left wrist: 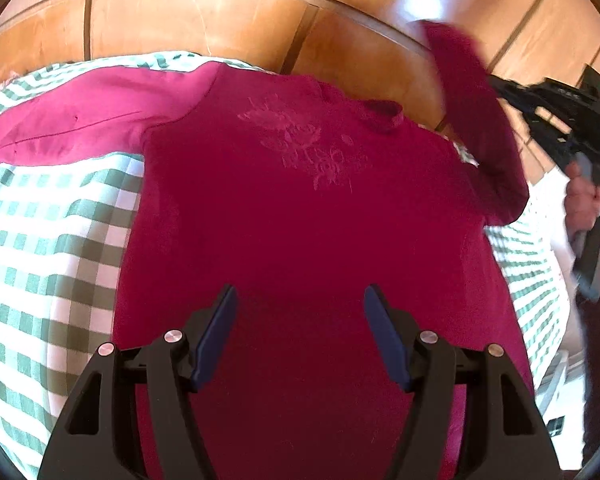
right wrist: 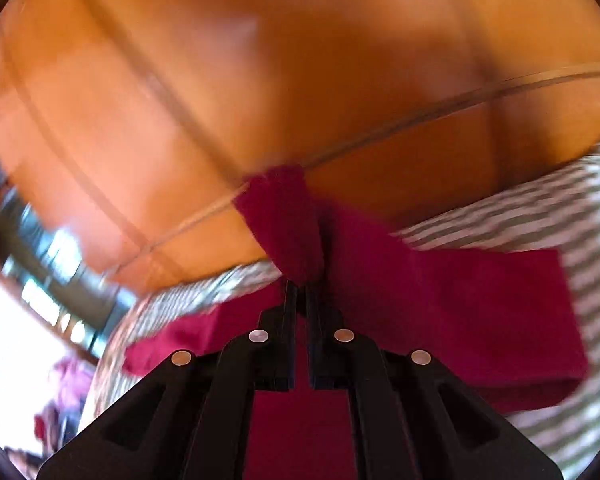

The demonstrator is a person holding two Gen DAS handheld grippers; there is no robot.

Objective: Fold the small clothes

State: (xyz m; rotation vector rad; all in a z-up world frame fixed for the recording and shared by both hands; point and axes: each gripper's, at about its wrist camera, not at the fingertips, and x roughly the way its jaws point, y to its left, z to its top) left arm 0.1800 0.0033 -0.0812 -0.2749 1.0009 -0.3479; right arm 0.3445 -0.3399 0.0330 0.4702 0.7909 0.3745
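a small magenta long-sleeved knit top [left wrist: 300, 208] with a faint pale print on its chest lies spread flat on a green-and-white checked cloth [left wrist: 52, 232] that covers the surface under it. behind the cloth stands a glossy orange-brown wooden panelled wall [left wrist: 204, 20]. the top's collar points toward that wall, and one sleeve [left wrist: 80, 120] lies stretched out flat over the checks on the left of the left wrist view.

the left hand-held gripper [left wrist: 300, 300] hangs above the lower body of the top, its two dark blue pads spread apart with only the fabric far below showing between them; whether it touches the cloth i cannot tell.

the other sleeve [left wrist: 476, 120] is lifted off the cloth and rises in a blurred band to the right hand-held gripper [left wrist: 500, 84], which a person's hand [left wrist: 584, 200] holds by its grey handle at the right edge of that view. from the right wrist view the black fingers are pressed together, pinching the cuff end of that sleeve [right wrist: 284, 224], which sticks up past the fingertips. that view is smeared with motion, with the top's body [right wrist: 480, 320] lying on the checked cloth [right wrist: 580, 208] beneath.
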